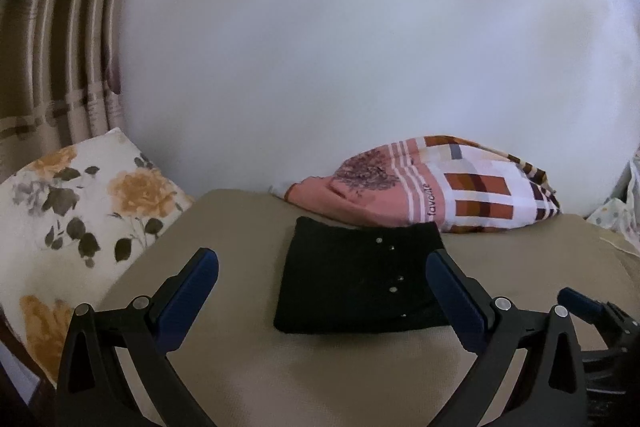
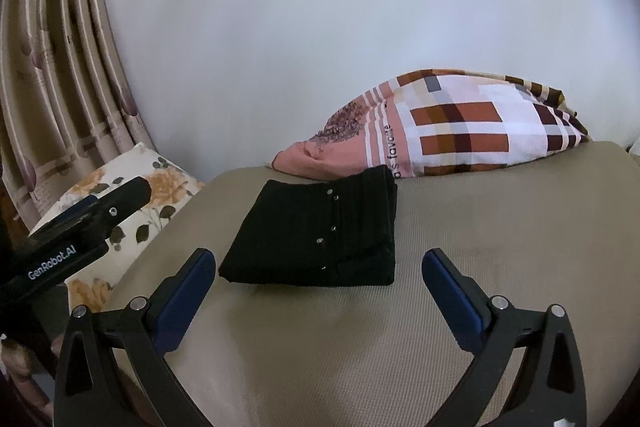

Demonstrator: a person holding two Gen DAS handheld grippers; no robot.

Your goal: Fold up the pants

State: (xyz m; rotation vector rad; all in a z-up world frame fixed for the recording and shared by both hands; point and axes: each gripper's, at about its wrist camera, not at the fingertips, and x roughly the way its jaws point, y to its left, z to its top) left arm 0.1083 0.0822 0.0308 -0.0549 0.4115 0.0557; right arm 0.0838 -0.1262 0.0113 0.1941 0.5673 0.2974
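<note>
Pants lie folded on the bed, both my grippers hanging back empty.

The black pants (image 2: 316, 231) sit in a compact bundle just ahead of my right gripper (image 2: 319, 285) and left gripper (image 1: 322, 287), jaws spread wide on both. Their long axis runs roughly away from me toward the plaid pillow (image 2: 460, 127); neither gripper looks clearly nearer.

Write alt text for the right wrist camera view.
Folded black pants lie on a tan bed, ahead of the open, empty right gripper. A plaid pillow sits behind; the left gripper shows at left.
</note>
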